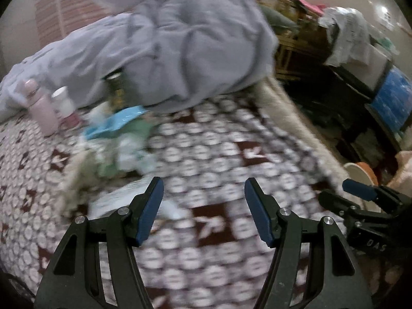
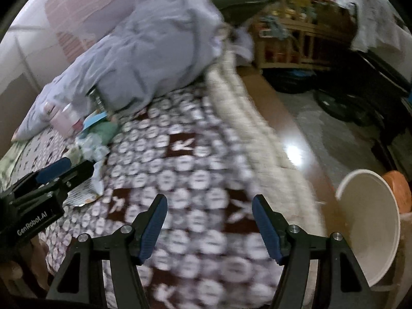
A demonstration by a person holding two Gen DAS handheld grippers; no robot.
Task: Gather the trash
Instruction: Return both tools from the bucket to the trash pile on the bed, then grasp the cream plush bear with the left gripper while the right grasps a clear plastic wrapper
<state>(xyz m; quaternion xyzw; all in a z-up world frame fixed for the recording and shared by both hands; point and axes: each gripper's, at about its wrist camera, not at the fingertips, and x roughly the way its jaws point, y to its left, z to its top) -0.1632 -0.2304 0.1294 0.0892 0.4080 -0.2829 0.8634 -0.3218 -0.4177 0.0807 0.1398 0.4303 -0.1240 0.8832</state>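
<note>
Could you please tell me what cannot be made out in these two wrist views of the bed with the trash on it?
- Trash pile, left wrist view: motion blur smears it; single pieces cannot be told apart.
- Dark bottle, left wrist view: upper part hidden under the grey duvet; label unreadable.
- White bin, right wrist view: only bare inner wall shows; its bottom is behind the right gripper.
- Shelf contents, right wrist view: too small and blurred.

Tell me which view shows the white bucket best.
The right wrist view: the white bucket shows its open mouth and inside, beside the bed. The left wrist view catches only a sliver of its rim behind the right gripper.
</note>
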